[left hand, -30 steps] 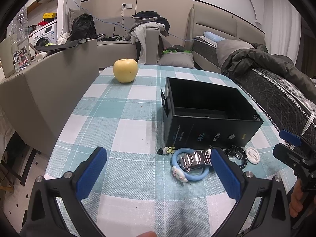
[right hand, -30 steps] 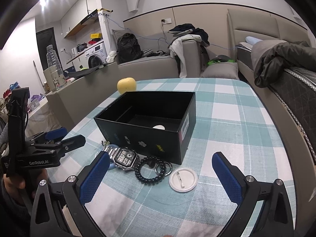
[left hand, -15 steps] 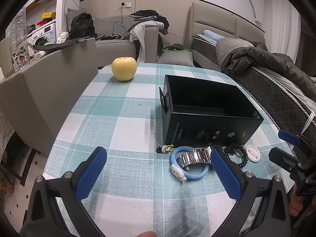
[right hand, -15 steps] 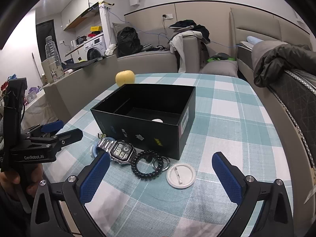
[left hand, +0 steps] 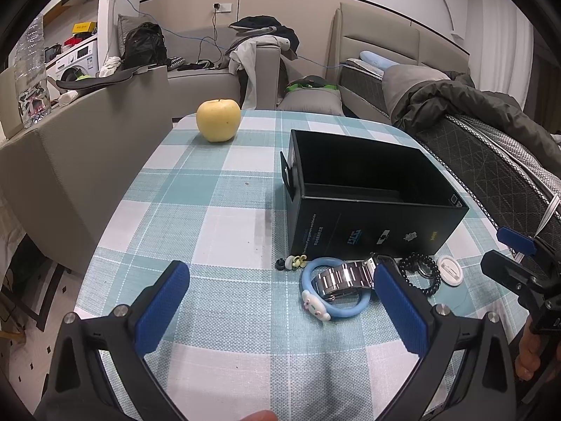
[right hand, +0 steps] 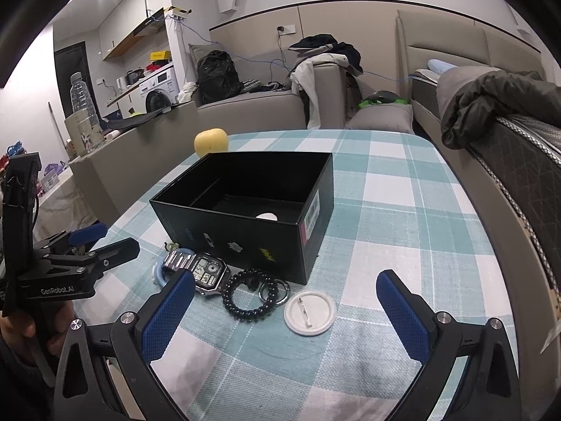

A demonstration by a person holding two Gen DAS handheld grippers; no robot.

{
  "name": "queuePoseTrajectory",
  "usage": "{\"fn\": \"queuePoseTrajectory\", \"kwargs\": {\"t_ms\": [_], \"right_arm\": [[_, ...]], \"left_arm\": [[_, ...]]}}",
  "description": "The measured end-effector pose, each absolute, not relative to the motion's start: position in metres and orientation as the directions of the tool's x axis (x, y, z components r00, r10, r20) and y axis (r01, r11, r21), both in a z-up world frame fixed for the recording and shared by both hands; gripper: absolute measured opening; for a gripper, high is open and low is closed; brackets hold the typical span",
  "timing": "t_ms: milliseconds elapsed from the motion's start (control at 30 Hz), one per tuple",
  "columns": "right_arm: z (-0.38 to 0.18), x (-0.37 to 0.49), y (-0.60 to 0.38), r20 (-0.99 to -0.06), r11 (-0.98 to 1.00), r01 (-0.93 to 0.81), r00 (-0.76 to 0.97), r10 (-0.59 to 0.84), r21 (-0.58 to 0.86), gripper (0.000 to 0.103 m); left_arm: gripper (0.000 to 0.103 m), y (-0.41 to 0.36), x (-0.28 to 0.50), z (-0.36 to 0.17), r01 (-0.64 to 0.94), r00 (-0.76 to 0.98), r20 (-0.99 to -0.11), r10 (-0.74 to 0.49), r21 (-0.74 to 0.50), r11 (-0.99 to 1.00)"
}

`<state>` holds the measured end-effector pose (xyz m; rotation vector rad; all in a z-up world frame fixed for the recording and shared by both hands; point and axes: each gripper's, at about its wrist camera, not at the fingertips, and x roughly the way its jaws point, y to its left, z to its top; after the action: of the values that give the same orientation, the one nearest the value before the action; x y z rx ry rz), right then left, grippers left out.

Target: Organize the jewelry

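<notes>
Right wrist view looks over the checked counter (right hand: 403, 189), where the open black box (right hand: 245, 224) sits with something small and white on its floor. Just in front of its near wall the jewelry lies in a row: a steel digital watch (right hand: 207, 270), a black bead bracelet (right hand: 245, 298) overlapping a metal ring (right hand: 273, 291), and a round white pin badge (right hand: 310, 312) lying back-up. The right gripper (right hand: 285, 315) hovers above them, jaws spread wide and holding nothing. From the left wrist, a light blue bracelet with a cartoon charm (left hand: 333, 298) circles the watch band, with a few tiny earrings (left hand: 292, 263) beside it. The left gripper (left hand: 280, 305) also has its jaws wide and empty. A yellow apple (left hand: 218, 120) stands well apart near the far edge.
</notes>
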<state>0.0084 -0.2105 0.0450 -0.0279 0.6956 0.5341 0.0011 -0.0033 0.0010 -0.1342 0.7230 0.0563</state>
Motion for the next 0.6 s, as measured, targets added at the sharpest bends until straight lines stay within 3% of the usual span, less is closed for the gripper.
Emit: {"fn": "queuePoseTrajectory", "kwargs": {"t_ms": [600], "right_arm": [[0.0357,0.0175,-0.2135,-0.680,0.873,-0.467,0.596,0.428,0.140,0.099]], "left_arm": [[0.102,-0.0110,0.0033,-0.0021,-0.070,0.738,-0.675,-0.014,-0.098,0.993]]}}
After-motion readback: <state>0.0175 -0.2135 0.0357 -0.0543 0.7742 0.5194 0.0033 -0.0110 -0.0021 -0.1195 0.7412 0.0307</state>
